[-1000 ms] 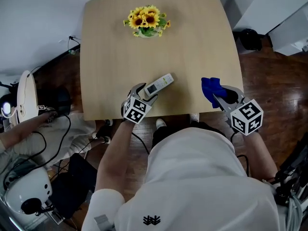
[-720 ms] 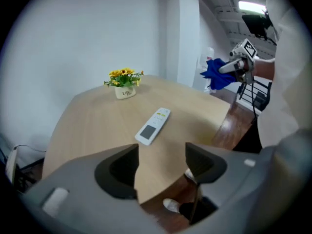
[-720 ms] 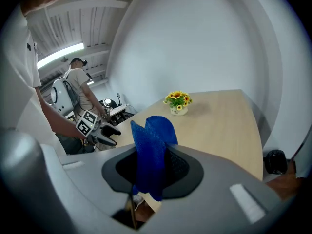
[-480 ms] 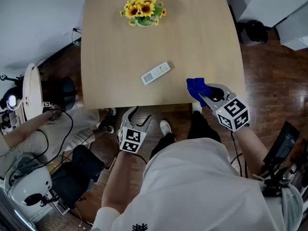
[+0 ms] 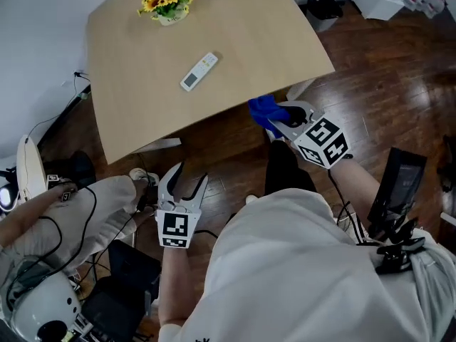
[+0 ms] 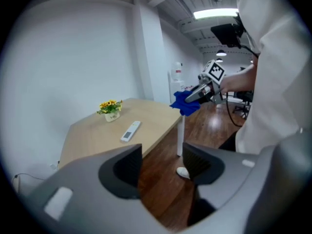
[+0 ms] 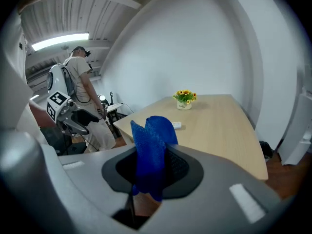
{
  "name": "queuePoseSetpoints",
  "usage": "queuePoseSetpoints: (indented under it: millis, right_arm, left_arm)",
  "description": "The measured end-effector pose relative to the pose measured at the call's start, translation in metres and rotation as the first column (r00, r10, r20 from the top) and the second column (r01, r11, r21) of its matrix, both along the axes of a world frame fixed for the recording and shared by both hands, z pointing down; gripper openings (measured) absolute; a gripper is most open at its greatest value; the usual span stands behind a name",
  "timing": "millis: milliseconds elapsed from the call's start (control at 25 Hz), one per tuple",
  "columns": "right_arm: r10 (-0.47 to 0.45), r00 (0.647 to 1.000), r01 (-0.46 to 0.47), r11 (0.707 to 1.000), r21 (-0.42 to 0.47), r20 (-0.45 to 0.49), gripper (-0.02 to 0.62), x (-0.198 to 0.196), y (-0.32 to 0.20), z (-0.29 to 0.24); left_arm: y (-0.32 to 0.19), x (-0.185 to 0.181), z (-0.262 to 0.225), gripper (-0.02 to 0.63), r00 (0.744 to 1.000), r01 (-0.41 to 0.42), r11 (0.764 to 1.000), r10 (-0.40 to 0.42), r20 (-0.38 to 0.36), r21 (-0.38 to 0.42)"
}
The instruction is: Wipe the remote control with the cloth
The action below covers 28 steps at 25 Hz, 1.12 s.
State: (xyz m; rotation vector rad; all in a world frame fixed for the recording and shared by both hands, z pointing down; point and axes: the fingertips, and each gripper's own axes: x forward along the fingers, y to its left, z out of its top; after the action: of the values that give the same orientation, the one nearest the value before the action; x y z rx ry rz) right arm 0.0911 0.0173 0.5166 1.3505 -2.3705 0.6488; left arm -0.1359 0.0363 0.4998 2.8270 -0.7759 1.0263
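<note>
A: Left gripper [image 5: 191, 175]?
B: Empty. Jaws have just been closing and now stand a little apart, with only floor [image 5: 235, 148] showing through the gap. It hangs low beside the person, off the table [image 5: 249, 41].
A: Right gripper [image 5: 279, 118]?
B: Clamped on the blue cloth [image 5: 262, 108]. The pinch is low on the fabric, so a loose fold sticks out past the jaw tips. Probably held that way so the free part does the rubbing, not the jaws.
A: Remote control [image 5: 199, 71], where?
B: Flat on the table, face up, well apart from both grippers, between the sunflower pot [image 5: 165, 2] and the near table edge. Nothing touches it.
A: Why is the right one out over the floor?
B: It sits just off the table corner and points toward the tabletop, cloth leading. Looks like a carry position, not wiping.
A: Task stage?
B: My guess: no wiping is under way right now. Cloth is in hand and the remote is not in contact with anything. The empty left gripper is likely free to steady the remote, since a light remote could slide under the cloth.
</note>
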Motion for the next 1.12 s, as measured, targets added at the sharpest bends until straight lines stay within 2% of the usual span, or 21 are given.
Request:
queuePoseSetpoints:
  millis: [120,240,440,640,760,960,1120]
  right_arm:
    - [0.040,0.999,-0.040,0.999,0.009,0.004,0.086,-0.045,0.050,-0.015]
    - [0.070,0.997,-0.070,0.998,0.006,-0.013,0.086,-0.078,0.105,-0.031]
    - [0.058,0.997,-0.057,0.998,0.027,-0.041,0.086,-0.117,0.176,-0.058]
    - [0.038,0.997,-0.034,0.998,0.050,-0.074,0.086,-0.124,0.215,-0.077]
    - [0.017,0.996,-0.010,0.997,0.072,-0.093,0.086,-0.123,0.232,-0.089]
    - [-0.021,0.985,0.039,0.994,0.102,-0.174,0.086,-0.104,0.270,-0.107]
    - [0.011,0.987,0.006,0.994,0.108,-0.159,0.086,-0.075,0.307,-0.112]
  left_arm:
    - [0.047,-0.032,-0.010,0.275,0.998,-0.044,0.999,0.045,-0.052,0.012]
    - [0.089,-0.045,-0.021,0.275,0.988,-0.123,0.992,0.122,-0.099,0.003]
    - [0.140,-0.069,-0.045,0.275,0.978,-0.106,0.994,0.101,-0.181,-0.018]
    - [0.170,-0.072,-0.062,0.268,0.966,-0.048,0.999,0.041,-0.256,-0.019]
    - [0.192,-0.063,-0.063,0.268,0.965,-0.038,0.998,0.026,-0.261,-0.042]
    - [0.226,-0.025,-0.076,0.263,0.951,-0.052,0.997,0.034,-0.306,-0.051]
    - [0.259,0.016,-0.092,0.259,0.936,-0.071,0.995,0.040,-0.351,-0.076]
